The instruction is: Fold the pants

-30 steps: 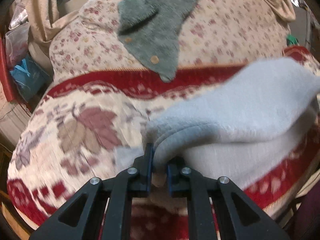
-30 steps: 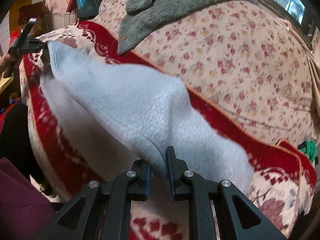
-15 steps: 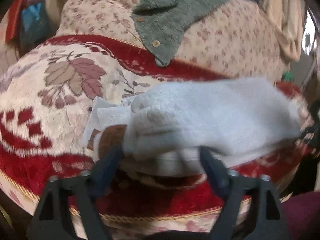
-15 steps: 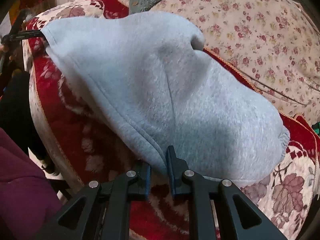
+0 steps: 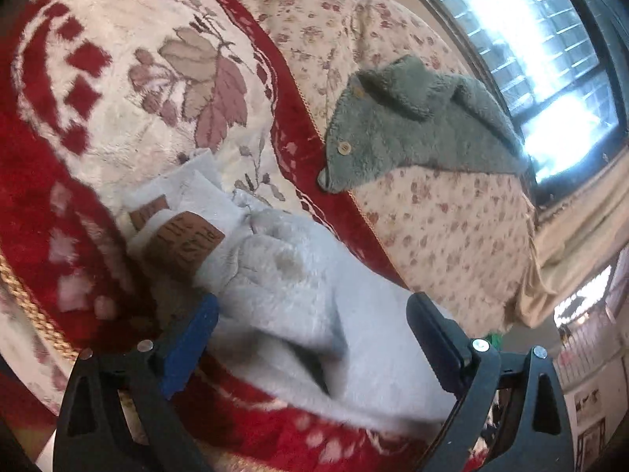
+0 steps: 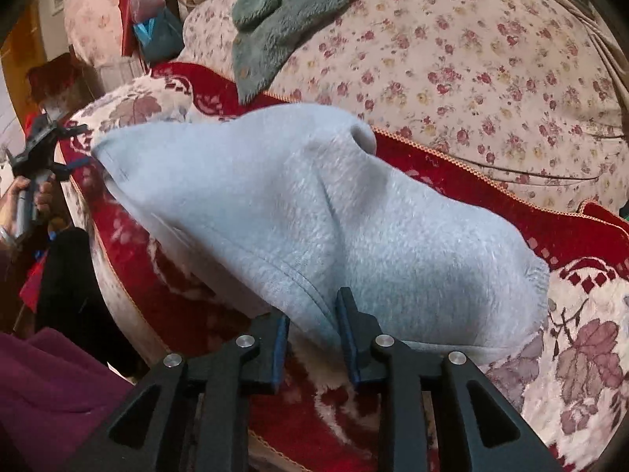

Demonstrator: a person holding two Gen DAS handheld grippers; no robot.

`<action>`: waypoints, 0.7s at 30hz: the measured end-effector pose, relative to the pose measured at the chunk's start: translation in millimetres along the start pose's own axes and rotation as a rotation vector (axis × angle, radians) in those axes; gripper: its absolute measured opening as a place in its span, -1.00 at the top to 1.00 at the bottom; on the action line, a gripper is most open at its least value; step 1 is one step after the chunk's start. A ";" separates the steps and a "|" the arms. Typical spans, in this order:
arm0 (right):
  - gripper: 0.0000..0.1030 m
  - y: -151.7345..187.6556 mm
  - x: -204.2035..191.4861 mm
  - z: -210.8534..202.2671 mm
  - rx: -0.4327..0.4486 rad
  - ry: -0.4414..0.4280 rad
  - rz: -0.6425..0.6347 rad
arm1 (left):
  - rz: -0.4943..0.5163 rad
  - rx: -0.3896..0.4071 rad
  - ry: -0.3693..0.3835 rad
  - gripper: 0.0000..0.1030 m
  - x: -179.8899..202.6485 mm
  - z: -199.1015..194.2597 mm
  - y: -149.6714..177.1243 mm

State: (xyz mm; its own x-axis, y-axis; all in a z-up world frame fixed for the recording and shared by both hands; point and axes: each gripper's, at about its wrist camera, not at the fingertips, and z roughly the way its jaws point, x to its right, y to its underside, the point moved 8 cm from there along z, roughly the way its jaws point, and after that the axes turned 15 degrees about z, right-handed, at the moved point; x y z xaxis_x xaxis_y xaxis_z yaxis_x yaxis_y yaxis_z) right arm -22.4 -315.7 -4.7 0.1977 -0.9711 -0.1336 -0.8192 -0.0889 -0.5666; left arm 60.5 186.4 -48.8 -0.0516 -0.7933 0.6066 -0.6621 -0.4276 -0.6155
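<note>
The light grey fleece pants (image 6: pixel 298 212) lie folded over on the red and cream blanket (image 6: pixel 582 338). In the left wrist view the pants (image 5: pixel 314 299) show a brown label (image 5: pixel 184 244) at the waistband. My left gripper (image 5: pixel 310 338) is open wide, its jaws on either side of the pants, holding nothing. It also shows at the far left of the right wrist view (image 6: pixel 59 149). My right gripper (image 6: pixel 312 330) has its jaws a little apart, with the pants' near edge between them, no longer pinched.
A grey-green fleece jacket (image 5: pixel 412 126) with buttons lies on the floral cover (image 5: pixel 452 216) behind the blanket. A bright window (image 5: pixel 542 39) is at the upper right. Bags and clutter (image 6: pixel 153 35) stand past the left end. The blanket's front edge (image 5: pixel 23 291) is near me.
Both grippers brought the top layer of the pants forward and down. My left gripper opened and let go, then swung left. My right gripper's jaws have opened slightly.
</note>
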 end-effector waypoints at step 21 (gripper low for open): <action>-0.30 13.0 11.2 5.0 -0.059 -0.088 0.138 | 0.350 -0.008 -0.415 0.38 18.7 23.5 -18.3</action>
State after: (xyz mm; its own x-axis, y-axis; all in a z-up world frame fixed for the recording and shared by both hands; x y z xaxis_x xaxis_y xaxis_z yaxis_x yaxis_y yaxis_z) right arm -28.1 -326.7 -17.6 0.1257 -0.9520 -0.2791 -0.8714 0.0286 -0.4898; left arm 89.1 169.2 -38.0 0.0286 -0.9929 0.1152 -0.6644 -0.1050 -0.7400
